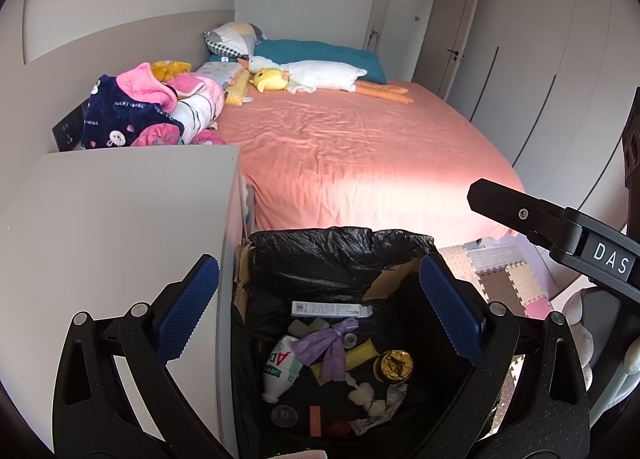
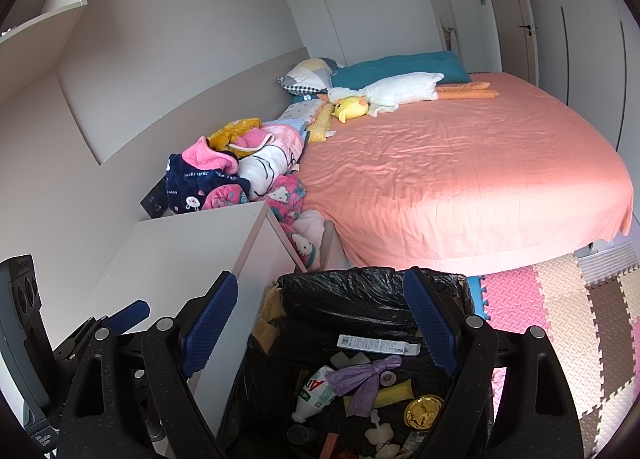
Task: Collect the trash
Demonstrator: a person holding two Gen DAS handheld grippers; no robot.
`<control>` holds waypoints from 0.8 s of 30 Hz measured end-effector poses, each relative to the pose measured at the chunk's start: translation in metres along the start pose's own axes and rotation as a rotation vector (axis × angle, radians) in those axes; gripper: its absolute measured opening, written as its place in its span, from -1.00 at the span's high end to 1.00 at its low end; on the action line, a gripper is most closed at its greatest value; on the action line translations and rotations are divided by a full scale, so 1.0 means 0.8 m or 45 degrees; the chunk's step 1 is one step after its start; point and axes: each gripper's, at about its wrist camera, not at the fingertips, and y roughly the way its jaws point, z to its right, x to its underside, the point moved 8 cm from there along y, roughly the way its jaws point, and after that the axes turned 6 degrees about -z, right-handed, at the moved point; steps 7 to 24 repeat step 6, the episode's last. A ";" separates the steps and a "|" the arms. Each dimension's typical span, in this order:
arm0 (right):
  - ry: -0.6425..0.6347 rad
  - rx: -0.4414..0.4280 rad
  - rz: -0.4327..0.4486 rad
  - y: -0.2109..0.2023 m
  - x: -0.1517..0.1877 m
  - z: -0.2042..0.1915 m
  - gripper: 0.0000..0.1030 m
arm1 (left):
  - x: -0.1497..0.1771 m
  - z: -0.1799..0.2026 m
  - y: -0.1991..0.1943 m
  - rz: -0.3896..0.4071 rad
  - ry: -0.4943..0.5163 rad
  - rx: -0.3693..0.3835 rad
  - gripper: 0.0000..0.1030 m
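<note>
R tool [image 2: 320, 323] jaws wide, empty, over bin [image 2: 360, 291] w/ trash; pink bed [image 2: 460, 179] behind.

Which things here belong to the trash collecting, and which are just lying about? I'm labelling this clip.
Job:
- bin with black liner
- plastic bottle
- purple bag
- long white carton
- gold lid

Lying about:
- goose plush
- yellow plush
- blanket pile
- white cabinet
- foam mats

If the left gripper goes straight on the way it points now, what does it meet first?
Probably the trash in the bin: the open left gripper points down into it, toward the purple bag. Depth is unclear.
</note>
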 end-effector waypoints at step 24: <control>0.003 -0.003 -0.001 0.000 0.000 0.000 -0.65 | 0.000 -0.002 0.001 -0.005 -0.019 -0.001 -0.87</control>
